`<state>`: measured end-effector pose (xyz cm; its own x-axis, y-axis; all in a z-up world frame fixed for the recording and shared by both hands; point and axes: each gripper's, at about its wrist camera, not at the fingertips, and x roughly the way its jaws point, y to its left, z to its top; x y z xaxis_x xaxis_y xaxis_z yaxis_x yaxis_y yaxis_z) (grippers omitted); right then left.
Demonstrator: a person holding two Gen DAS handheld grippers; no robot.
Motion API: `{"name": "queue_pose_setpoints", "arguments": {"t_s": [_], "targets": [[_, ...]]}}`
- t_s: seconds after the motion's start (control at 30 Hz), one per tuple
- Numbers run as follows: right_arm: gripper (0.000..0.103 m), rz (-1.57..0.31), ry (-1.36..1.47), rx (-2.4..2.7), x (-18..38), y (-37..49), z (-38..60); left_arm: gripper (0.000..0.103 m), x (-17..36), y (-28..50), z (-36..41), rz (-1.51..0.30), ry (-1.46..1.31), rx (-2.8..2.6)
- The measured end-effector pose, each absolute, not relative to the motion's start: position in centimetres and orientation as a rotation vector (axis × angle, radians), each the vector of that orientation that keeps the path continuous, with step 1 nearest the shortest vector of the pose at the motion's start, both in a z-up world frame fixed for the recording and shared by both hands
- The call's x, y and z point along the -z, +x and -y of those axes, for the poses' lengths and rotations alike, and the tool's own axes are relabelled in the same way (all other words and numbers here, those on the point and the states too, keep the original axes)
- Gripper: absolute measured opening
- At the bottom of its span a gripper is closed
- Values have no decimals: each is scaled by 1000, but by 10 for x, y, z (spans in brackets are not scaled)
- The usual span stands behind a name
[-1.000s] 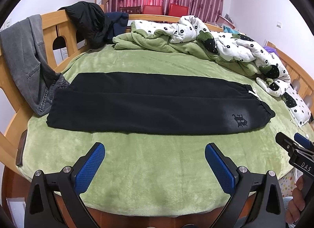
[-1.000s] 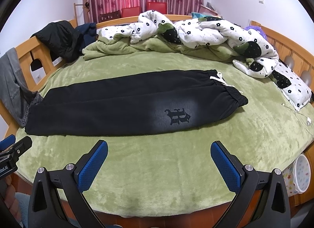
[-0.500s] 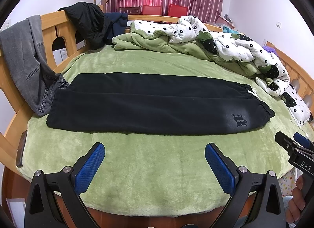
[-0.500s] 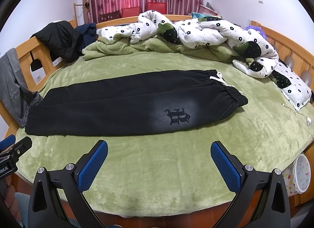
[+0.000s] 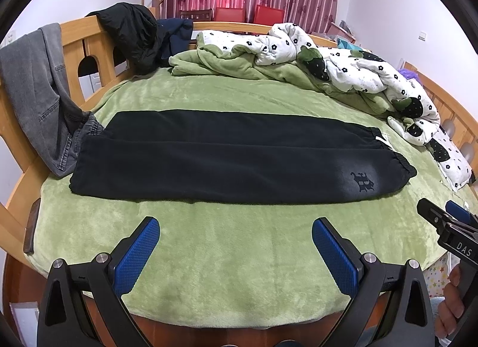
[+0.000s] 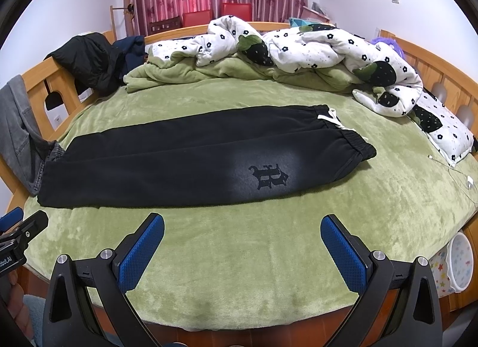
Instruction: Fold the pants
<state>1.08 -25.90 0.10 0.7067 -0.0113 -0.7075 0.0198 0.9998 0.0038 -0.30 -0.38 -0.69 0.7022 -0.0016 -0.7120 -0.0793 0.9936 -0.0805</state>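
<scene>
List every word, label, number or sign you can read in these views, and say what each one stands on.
"DAS": white letters on the black body of the right claw, cut off at the frame edge in the left wrist view.
"botLAI": white letters on the black body of the left claw, start cut off, in the right wrist view.
Ornate dark emblem on the long black fleece pants: no readable letters.

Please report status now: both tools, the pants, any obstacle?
Left tool open, right tool open, both empty. Black pants flat, unfolded crosswise. Grey jeans touch leg ends.

Matt black fleece pants (image 5: pixel 239 156) lie on a plush green blanket (image 5: pixel 239 245); the bed frame (image 5: pixel 89 48) is varnished wood.
</scene>
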Motion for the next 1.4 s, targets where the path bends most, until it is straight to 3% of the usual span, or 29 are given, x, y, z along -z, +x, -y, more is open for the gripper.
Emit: {"name": "queue_pose_setpoints", "arguments": {"t_s": [0.6, 1.07, 1.27, 1.4], "targets": [[103, -791, -3, 47, 1, 14, 261, 103, 10, 4, 0, -815, -101, -23], [103, -846, -35, 33, 12, 37, 248, 102, 20, 27, -19, -831, -252, 49], [99, -820, -1, -50, -4, 60, 261, 102, 18, 59, -49, -796, -310, 58], [99, -794, -2, -90, 1, 88, 293, 102, 44, 83, -80, -837, -279, -22]]}}
